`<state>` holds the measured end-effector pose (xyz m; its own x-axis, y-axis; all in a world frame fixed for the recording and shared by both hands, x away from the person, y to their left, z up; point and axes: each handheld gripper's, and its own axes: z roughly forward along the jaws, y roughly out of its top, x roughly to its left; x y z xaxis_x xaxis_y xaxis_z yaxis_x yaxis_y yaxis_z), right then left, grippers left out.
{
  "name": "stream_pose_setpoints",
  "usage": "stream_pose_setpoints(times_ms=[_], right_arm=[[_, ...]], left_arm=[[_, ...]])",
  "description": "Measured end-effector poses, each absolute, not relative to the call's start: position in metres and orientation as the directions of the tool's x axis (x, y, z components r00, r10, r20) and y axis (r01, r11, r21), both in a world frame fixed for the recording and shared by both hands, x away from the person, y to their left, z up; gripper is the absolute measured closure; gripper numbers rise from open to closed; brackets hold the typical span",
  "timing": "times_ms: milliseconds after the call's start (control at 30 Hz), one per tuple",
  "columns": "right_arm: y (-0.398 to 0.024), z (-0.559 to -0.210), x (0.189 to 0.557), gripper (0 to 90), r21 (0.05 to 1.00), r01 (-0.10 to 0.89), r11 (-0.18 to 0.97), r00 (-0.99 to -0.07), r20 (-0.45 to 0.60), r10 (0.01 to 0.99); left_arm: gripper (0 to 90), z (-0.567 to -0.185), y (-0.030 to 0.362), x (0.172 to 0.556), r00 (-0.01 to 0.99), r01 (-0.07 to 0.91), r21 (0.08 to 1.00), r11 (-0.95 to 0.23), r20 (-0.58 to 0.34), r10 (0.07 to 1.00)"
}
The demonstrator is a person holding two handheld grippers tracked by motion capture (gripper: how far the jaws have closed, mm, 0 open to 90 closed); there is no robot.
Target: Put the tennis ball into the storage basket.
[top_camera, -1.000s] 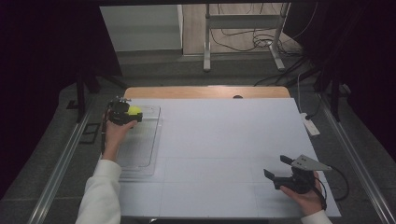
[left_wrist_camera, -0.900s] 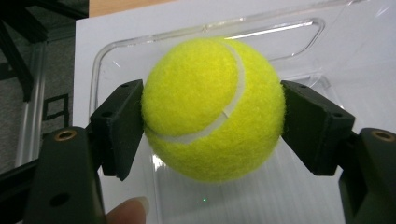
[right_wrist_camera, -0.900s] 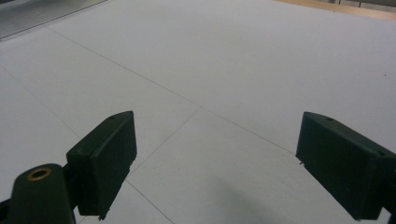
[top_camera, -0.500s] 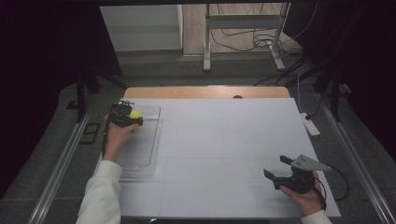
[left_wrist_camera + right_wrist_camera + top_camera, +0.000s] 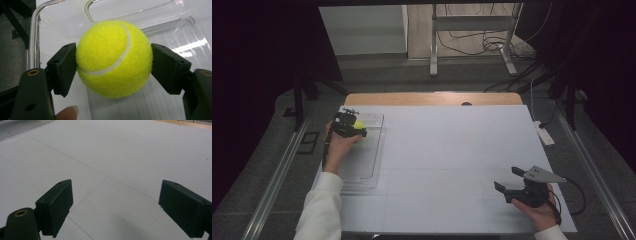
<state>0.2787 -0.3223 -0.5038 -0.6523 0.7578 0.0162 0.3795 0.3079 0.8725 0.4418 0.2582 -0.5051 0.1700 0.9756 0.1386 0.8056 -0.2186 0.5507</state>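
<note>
Plain yellow tennis ball [image 5: 114,58] (white seam, no legible print) between left gripper [image 5: 113,65] pads

No readable text, labels or numbers, tennis ball [image 5: 113,58] shows a plain white seam, possibly unbranded

Wide-spread right tool [image 5: 113,208] over white table [image 5: 130,152]

Tennis ball [image 5: 113,59] over tray [image 5: 371,150], table's [image 5: 452,150] left.
</note>
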Motion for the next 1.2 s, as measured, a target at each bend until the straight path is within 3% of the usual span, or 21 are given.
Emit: stream_pose_setpoints(times_ms=[167,333,567,1200], right_arm=[[-0.322,-0.504,0.279,12.7,0.872,0.380,0.309,-0.652,0.016,0.758],[-0.322,-0.504,0.279,12.7,0.872,0.381,0.308,-0.651,0.016,0.759],[-0.322,-0.504,0.278,12.7,0.873,0.380,0.306,-0.649,0.016,0.761],[-0.323,-0.502,0.277,12.6,0.876,0.376,0.303,-0.646,0.014,0.763]], left_arm=[[19.4,-0.500,0.258,0.440,0.166,0.788,0.580,-0.209,0.127,0.978],[16.3,-0.489,0.260,0.431,0.173,0.749,0.642,-0.166,0.053,0.984],[16.0,-0.477,0.262,0.413,0.231,0.678,0.727,-0.110,-0.068,0.971],[14.8,-0.469,0.248,0.351,0.394,0.565,0.820,-0.093,-0.169,0.904]])
